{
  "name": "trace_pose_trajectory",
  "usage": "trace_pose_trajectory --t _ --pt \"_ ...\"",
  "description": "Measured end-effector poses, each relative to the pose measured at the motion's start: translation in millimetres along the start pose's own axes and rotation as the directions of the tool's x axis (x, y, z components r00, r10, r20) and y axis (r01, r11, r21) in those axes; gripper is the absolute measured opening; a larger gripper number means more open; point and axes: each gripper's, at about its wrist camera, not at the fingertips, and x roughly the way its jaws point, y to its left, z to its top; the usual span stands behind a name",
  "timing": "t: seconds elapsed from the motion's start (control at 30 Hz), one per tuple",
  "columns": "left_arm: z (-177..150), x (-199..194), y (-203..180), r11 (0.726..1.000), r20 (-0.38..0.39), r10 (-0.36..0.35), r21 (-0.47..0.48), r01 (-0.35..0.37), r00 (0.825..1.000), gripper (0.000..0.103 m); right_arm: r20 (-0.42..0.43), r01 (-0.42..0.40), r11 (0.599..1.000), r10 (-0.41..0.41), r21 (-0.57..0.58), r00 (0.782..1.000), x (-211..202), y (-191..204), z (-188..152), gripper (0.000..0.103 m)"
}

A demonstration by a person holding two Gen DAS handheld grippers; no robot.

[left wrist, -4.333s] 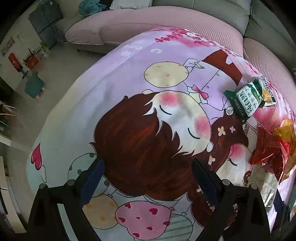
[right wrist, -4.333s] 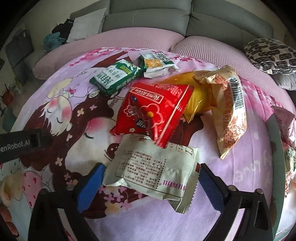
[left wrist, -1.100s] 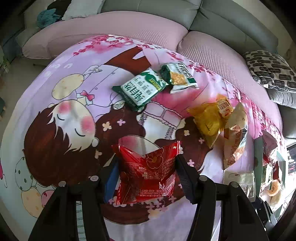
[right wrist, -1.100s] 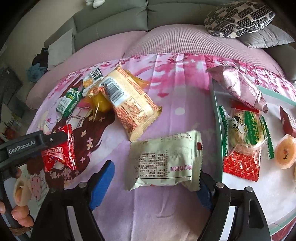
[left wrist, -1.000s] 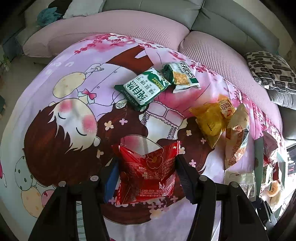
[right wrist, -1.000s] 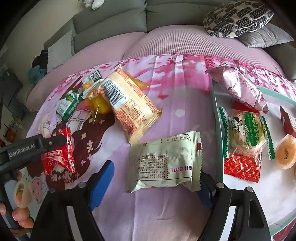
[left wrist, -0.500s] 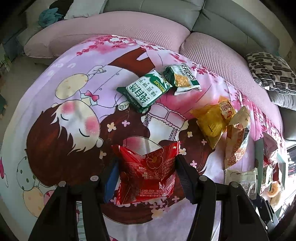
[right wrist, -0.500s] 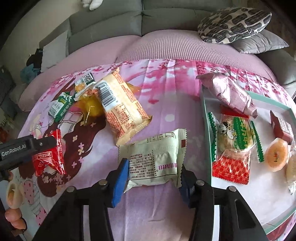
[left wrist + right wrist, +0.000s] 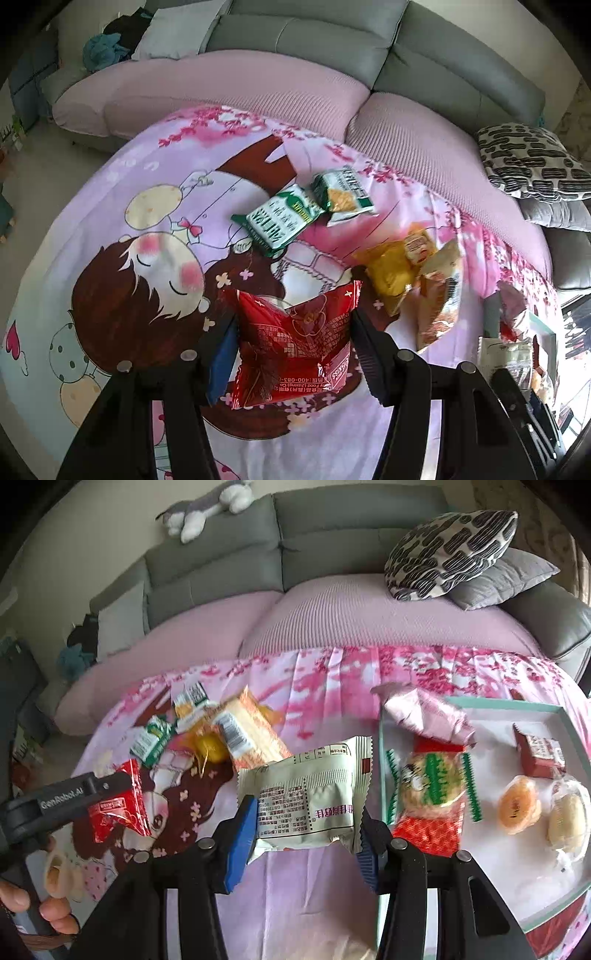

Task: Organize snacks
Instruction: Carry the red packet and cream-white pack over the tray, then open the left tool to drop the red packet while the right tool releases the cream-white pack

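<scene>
1. The left hand-held gripper (image 9: 291, 341) is partly closed, and its two black fingers press on the sides of a crinkled red foil snack packet (image 9: 295, 343), which it holds clear of the cloth below.
2. The right hand-held gripper (image 9: 306, 830) has just been closing. Its blue-padded fingers now pinch a pale green plastic snack packet with printed text (image 9: 310, 794) from both sides, and the packet is lifted off the surface.
3. Under both lies a pink cartoon-printed cloth (image 9: 129, 221) spread over the worktop.
4. In the right wrist view, just right of the pale green packet, sits a flat white tray with a teal rim (image 9: 569, 723). It holds a pink foil packet (image 9: 428, 716), a round cracker pack with green and red trim (image 9: 430, 794), a small red box (image 9: 539, 755) and two round cakes, one orange (image 9: 519, 805) and one pale (image 9: 567, 818).
5. Farther out on the cloth lie a yellow packet (image 9: 391, 273), a beige packet with a barcode (image 9: 439, 295), and two green-and-white biscuit packets (image 9: 284, 221) (image 9: 343, 194) touching each other.
6. Beyond the cloth stands a grey sofa with pink seat covers (image 9: 314, 40), and on it a black-and-white patterned cushion (image 9: 447, 550).
</scene>
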Motion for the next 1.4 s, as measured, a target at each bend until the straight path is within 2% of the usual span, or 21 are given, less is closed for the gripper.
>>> trace_pose_trajectory --t 0.27,0.43,0.63,0.87,1.0,1.17,1.3,1.4 --pt "-5.5 -18.9 -34.6 0.997 0.033 -0.061 0.059 0.059 0.998 0.061 0.064 0.038 0.995 -0.043 0.088 0.997 -31.2 -39.2 8.3 0.052" --pt "-14.6 -28.3 -66.8 0.985 0.043 -0.115 0.133 0.108 0.992 0.061 0.098 0.096 0.98 -0.114 0.172 0.989 -55.2 -82.5 12.5 0.052" --pt "-29.3 -27.9 -105.8 0.957 -0.005 -0.204 0.211 0.2 0.979 0.061 0.119 0.17 0.939 -0.213 0.299 0.97 -74.8 -143.7 9.5 0.052" --pt "-39.0 -25.8 -149.3 0.929 -0.058 -0.251 0.264 0.257 0.966 0.061 0.088 0.206 0.897 -0.259 0.391 0.962 -69.2 -198.4 2.3 0.052" --pt "-40.4 -23.9 -186.7 0.913 -0.075 -0.268 0.297 0.278 0.96 0.061 0.081 0.206 0.888 -0.26 0.41 0.962 -65.5 -213.0 0.0 0.052" --pt "-45.6 -21.8 -239.7 0.878 -0.109 -0.298 0.359 0.317 0.948 0.061 0.088 0.218 0.889 -0.275 0.404 0.958 -63.8 -218.3 -0.4 0.053" --pt "-53.0 -16.7 -281.2 0.858 -0.109 -0.282 0.417 0.301 0.953 0.061 0.114 0.195 0.892 -0.262 0.408 0.958 -64.5 -224.3 1.3 0.053" --pt "-59.4 -8.9 -301.5 0.855 -0.121 -0.252 0.437 0.28 0.96 0.061 0.116 0.188 0.897 -0.253 0.4 0.961 -62.0 -226.3 2.1 0.053"
